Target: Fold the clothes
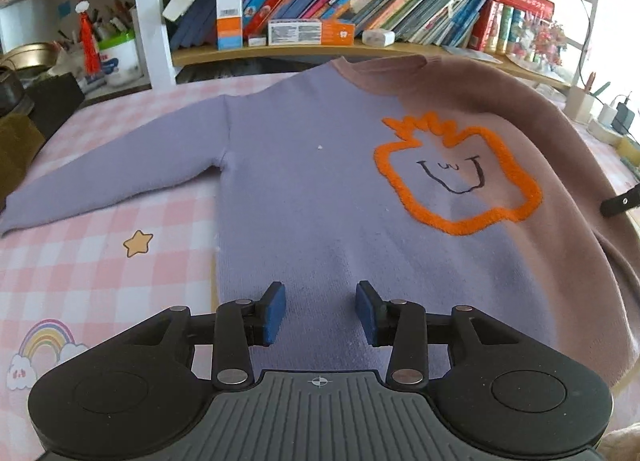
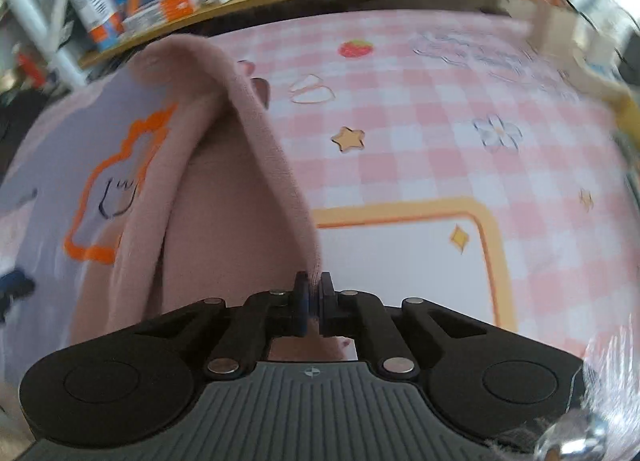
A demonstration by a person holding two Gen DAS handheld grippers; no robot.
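A sweater [image 1: 320,181], lilac on one half and dusty pink on the other, lies front up on the worktop [image 1: 100,269], which is covered with a pink checked cloth printed with stars and a rainbow. Its collar points toward the bookshelf [image 1: 320,49] at the back. An orange fuzzy outline of a face [image 1: 456,177] sits over the seam between the two colours.

Lilac sleeve [image 1: 112,177]: stretched out flat across the cloth, away from the body.

Left tongs [image 1: 321,311]: above the lower lilac part of the body, jaws partly apart, blue pads [image 1: 276,313] showing, nothing between them. Whether the tips touch the knit I cannot tell.

Right tongs [image 2: 314,293]: jaws pinched together on the edge of the pink sleeve [image 2: 256,133]. The fabric rises from the tongs in a taut ridge toward the shoulder, and the pink half is lifted and draped over toward the lilac side, partly covering the orange outline in the right wrist view. That view is smeared at the edges.

Cloth beyond the pink sleeve: a strawberry [image 2: 355,48], a star [image 2: 349,138], and a yellow-bordered panel [image 2: 404,217].
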